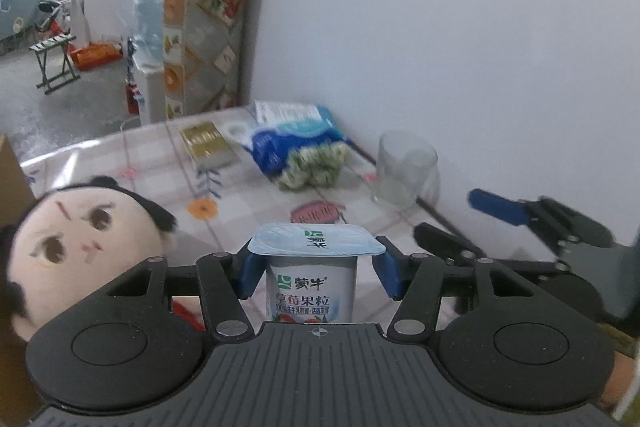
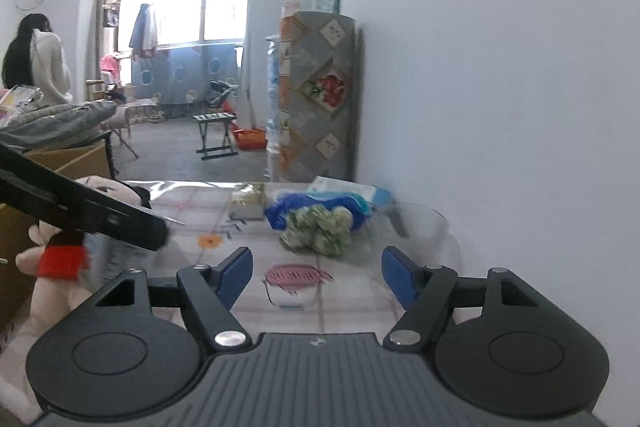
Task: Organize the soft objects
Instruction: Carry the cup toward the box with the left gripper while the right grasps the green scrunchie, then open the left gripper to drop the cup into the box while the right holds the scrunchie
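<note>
On the table (image 1: 132, 155) left of my grippers lies a plush doll (image 1: 80, 239), head tilted. My left gripper (image 1: 316, 275) clasps an upright white yogurt cup (image 1: 314, 287); my right gripper (image 2: 318, 279) gapes, empty.

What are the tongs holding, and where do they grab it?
The left tongs hold a yogurt cup, one finger on each side of its body just under the lid's rim. The right tongs are open and hold nothing.
</note>
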`<state>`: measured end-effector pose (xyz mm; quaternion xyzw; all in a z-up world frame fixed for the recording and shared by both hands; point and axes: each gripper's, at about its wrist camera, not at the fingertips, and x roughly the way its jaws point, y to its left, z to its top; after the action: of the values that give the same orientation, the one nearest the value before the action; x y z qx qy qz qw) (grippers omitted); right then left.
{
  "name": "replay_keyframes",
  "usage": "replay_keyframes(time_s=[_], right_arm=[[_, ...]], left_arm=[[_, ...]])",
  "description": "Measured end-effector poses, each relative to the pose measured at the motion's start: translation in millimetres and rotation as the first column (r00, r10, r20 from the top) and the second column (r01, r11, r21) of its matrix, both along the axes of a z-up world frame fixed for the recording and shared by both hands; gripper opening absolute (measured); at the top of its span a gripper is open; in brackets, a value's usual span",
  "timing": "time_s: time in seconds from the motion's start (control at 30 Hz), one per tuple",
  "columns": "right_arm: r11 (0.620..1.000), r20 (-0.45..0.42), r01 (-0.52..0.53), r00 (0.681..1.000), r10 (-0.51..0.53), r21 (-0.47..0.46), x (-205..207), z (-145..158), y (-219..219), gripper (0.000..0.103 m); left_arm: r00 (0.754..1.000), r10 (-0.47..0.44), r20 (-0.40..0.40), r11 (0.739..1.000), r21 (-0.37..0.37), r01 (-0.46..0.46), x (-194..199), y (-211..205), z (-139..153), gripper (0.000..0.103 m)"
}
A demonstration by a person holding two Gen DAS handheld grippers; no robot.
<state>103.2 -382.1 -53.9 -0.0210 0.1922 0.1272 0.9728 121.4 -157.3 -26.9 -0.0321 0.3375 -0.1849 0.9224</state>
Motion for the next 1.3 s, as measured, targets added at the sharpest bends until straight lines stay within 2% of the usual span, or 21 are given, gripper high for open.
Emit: replay_keyframes(time_s=[0.1,0.2,0.33,0.43,0.57,0.73,0.83,0.87,0.9,1.0,1.13,1.2,1.3], right_arm=[[0.999,-0.017,-0.04,0.999,0.04,-0.003,24.3,3.3,6.7,0.071],[0.995,-0.04,-0.088,0.995,0.086,-0.052,56.7,4.9,20.2,0.071],[0.974,-0.096,-0.156,0.985,0.141,-0.164,105.6,-3.0,46.6,0.071],[0.95,-0.14,-0.187,0.978,0.156,-0.251,141.0,-15.7,68.5,0.071],[0.913,-0.182,-0.205,0.972,0.148,-0.353,171.3,-33.9,91.5,0.071],[0.855,-0.215,-0.208,0.97,0.117,-0.475,198.9,-53.9,110.8,0.071],[0.832,-0.245,-0.199,0.966,0.079,-0.518,205.6,-61.3,113.0,0.062],[0.831,-0.258,-0.197,0.964,0.068,-0.519,207.5,-62.9,112.5,0.059],[0.833,-0.269,-0.199,0.961,0.063,-0.516,207.2,-63.6,110.9,0.051],[0.837,-0.29,-0.184,0.956,0.031,-0.516,204.2,-64.7,105.9,0.038],[0.856,-0.284,-0.163,0.959,0.02,-0.49,193.7,-58.5,98.5,0.032],[0.879,-0.271,-0.148,0.962,0.023,-0.453,184.7,-47.8,93.2,0.032],[0.928,-0.254,-0.134,0.966,0.044,-0.348,163.9,-22.3,81.8,0.032]], left_arm=[[1.0,0.02,0.024,0.999,-0.031,-0.019,-5.5,16.3,14.6,0.057],[0.998,0.043,0.045,0.996,-0.076,-0.039,-12.5,36.6,33.1,0.057],[0.992,0.083,0.093,0.991,-0.116,-0.072,-26.5,67.8,62.7,0.057],[0.983,0.147,0.114,0.983,-0.129,-0.132,-36.4,97.6,80.9,0.057],[0.965,0.247,0.093,0.959,-0.165,-0.23,-44.7,142.0,94.3,0.057],[0.935,0.351,0.052,0.924,-0.18,-0.337,-51.5,186.2,96.0,0.057],[0.912,0.409,0.025,0.9,-0.178,-0.399,-52.7,208.8,91.4,0.056],[0.902,0.432,0.016,0.889,-0.174,-0.423,-53.2,215.1,89.0,0.057],[0.895,0.445,0.01,0.883,-0.174,-0.437,-55.4,220.9,87.5,0.057],[0.885,0.465,-0.005,0.871,-0.179,-0.458,-54.2,235.0,80.8,0.057],[0.879,0.476,-0.038,0.86,-0.189,-0.474,-49.1,250.9,69.2,0.056],[0.877,0.477,-0.053,0.857,-0.194,-0.478,-47.1,257.7,63.6,0.056],[0.872,0.484,-0.075,0.85,-0.199,-0.489,-45.8,268.3,55.8,0.056]])
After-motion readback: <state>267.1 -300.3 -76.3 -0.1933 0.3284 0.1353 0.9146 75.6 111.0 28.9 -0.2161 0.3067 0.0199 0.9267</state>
